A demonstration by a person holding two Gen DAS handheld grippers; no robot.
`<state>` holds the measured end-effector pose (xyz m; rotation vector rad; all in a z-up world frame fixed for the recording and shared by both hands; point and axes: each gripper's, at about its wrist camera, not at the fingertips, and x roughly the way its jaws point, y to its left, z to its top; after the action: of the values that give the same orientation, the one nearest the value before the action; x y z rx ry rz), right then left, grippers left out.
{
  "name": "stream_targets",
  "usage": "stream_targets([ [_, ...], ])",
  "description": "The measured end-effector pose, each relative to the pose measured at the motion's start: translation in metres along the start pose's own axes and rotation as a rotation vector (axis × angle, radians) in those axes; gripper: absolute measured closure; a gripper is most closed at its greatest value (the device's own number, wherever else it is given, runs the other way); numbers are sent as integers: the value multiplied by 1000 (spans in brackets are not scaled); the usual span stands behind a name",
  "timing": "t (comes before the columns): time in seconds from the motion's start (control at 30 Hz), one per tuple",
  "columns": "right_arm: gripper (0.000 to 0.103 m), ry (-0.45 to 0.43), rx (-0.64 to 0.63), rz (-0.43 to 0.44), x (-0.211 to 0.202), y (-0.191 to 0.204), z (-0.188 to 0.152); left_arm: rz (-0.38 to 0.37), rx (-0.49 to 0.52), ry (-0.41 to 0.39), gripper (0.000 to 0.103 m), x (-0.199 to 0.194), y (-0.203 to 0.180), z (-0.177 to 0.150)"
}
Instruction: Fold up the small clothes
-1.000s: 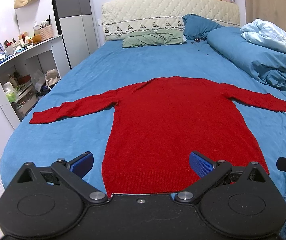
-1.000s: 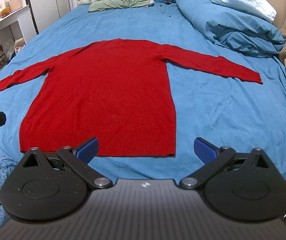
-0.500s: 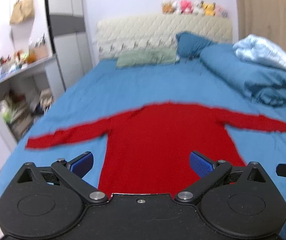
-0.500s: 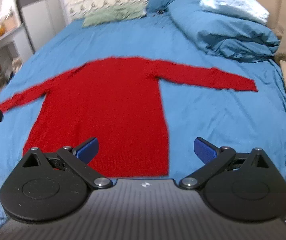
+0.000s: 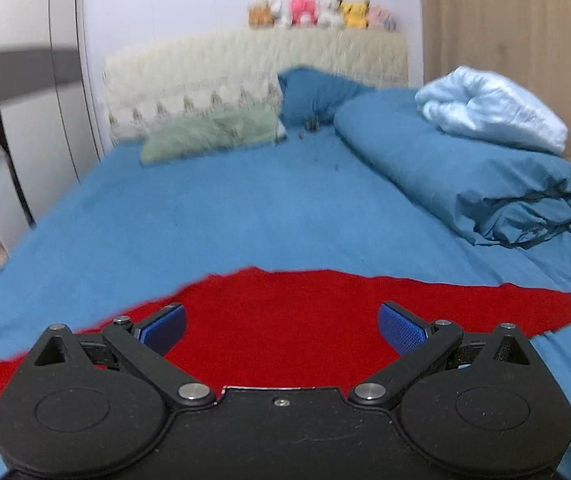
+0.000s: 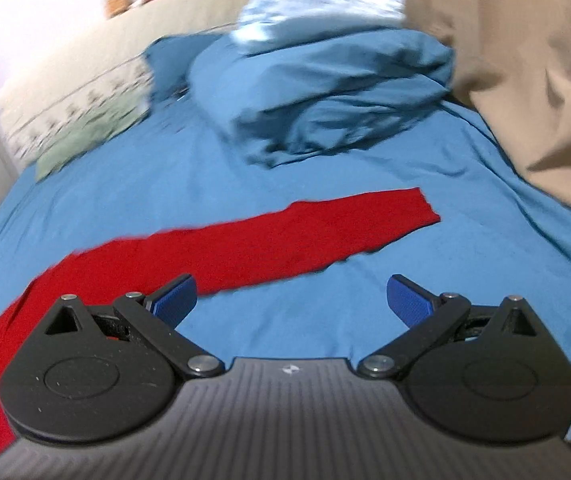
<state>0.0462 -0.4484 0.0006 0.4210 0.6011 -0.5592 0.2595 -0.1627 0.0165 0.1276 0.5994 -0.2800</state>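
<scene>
A bedroom, with a bed under a blue sheet [image 5: 245, 216] as work surface; folded blue duvet [image 6: 325, 92] at the far right, green pillow [image 5: 209, 136] by the headboard.

Left gripper [image 5: 281, 326]: blue pads wide apart, nothing between them, above the upper body of the red sweater [image 5: 285, 328]. Right gripper [image 6: 291, 296]: also wide open and empty, aimed at bare sheet just near of the right sleeve [image 6: 285, 240], its left pad at the sleeve's near edge. Sweater spread flat and face down or up, cannot tell which; right sleeve stretched out toward the curtain [image 6: 525, 60], cuff [image 6: 421, 208] well apart from the duvet. Both views blurred, so fine wrinkles not readable.

Probably the first fold: sleeve to be brought across the body. Advice for this step:
- Go for the cuff end, not the middle of the sleeve; less sagging that way.
- Come down low and almost flat, one pad slid under the knit, then close on one layer only, without the sheet.
- Lift only a little and carry the cuff inward in a straight line.
- Use the left gripper to press near the shoulder, so that the body does not slide.
- Danger: stretchy knit, easy to drag the whole sweater.
</scene>
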Motion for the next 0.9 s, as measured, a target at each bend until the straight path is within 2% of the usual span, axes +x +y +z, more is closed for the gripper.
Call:
stream_targets([
  [0.1, 0, -6, 75, -10, 48, -28, -1, -37, -34, 72, 0, 61, -6, 6],
  [0.3, 0, 8, 186, -63, 138, -69, -9, -48, -47, 193, 0, 173, -19, -1],
  [0.4, 15, 23, 242, -92, 178, -82, -13, -51, -38, 232, 0, 216, -24, -8],
  [0.5, 26, -20, 279, -119, 198, -87, -13, -50, 0, 231, 0, 243, -31, -16],
  [0.57, 38, -47, 289, -147, 208, -86, -12, -53, 18, 246, 0, 259, -36, -20],
  [0.63, 70, -54, 292, -187, 218, -85, -8, -48, 23, 274, 0, 276, -40, -23],
  [0.7, 80, -54, 309, -213, 224, -86, -5, -46, 22, 302, 0, 290, -43, -26],
  [0.77, 83, -54, 318, -228, 224, -84, 0, -49, 16, 305, 0, 293, -43, -25],
  [0.83, 83, -46, 297, -231, 221, -76, 9, -63, 8, 342, 0, 292, -40, -21],
  [0.9, 83, -49, 249, -198, 213, -58, 24, -93, -19, 389, 0, 289, -32, -14],
])
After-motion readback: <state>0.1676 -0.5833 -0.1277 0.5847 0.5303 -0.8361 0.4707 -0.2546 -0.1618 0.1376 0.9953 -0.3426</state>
